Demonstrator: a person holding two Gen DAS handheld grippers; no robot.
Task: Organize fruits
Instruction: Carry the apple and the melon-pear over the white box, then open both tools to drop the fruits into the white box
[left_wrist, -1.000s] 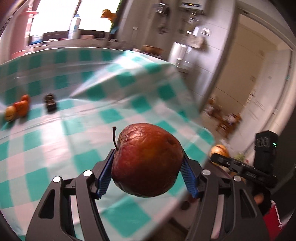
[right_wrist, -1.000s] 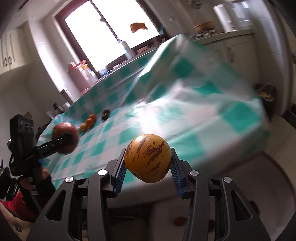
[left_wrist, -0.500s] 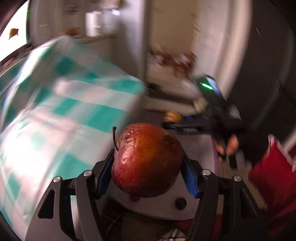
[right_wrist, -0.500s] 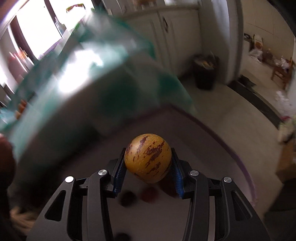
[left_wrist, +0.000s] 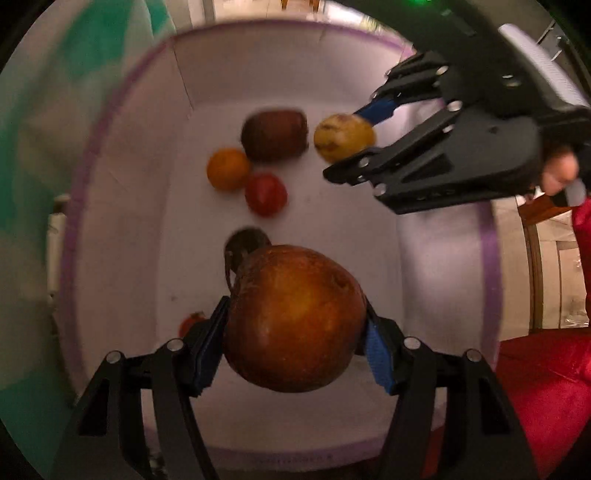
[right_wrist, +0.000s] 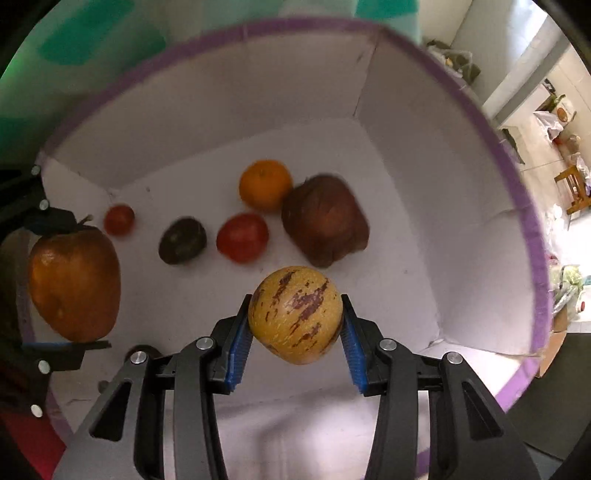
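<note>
My left gripper (left_wrist: 293, 341) is shut on a wrinkled red apple (left_wrist: 293, 317) with a dark stem, pointing down into a white box with a purple rim (left_wrist: 489, 258). In the right wrist view that apple (right_wrist: 74, 284) hangs at the left. My right gripper (right_wrist: 295, 332) is shut on a yellow melon with purple streaks (right_wrist: 295, 314), also over the box (right_wrist: 532, 229); the left wrist view has this melon (left_wrist: 343, 137) at upper right. On the box floor lie an orange (right_wrist: 265, 183), a red tomato (right_wrist: 242, 237), a brown fruit (right_wrist: 325, 221), a dark green fruit (right_wrist: 183, 240) and a small red fruit (right_wrist: 119, 219).
A teal-and-white checked tablecloth (right_wrist: 96, 40) hangs along the box's far side. Red fabric (left_wrist: 550, 398) lies by the box in the left wrist view. Beyond the rim is tiled floor with a wooden stool (right_wrist: 574, 184) and bags.
Both grippers swung down from the table's level to point into the white box, each keeping its fruit. The tablecloth moved from the centre of view to the top edge.
</note>
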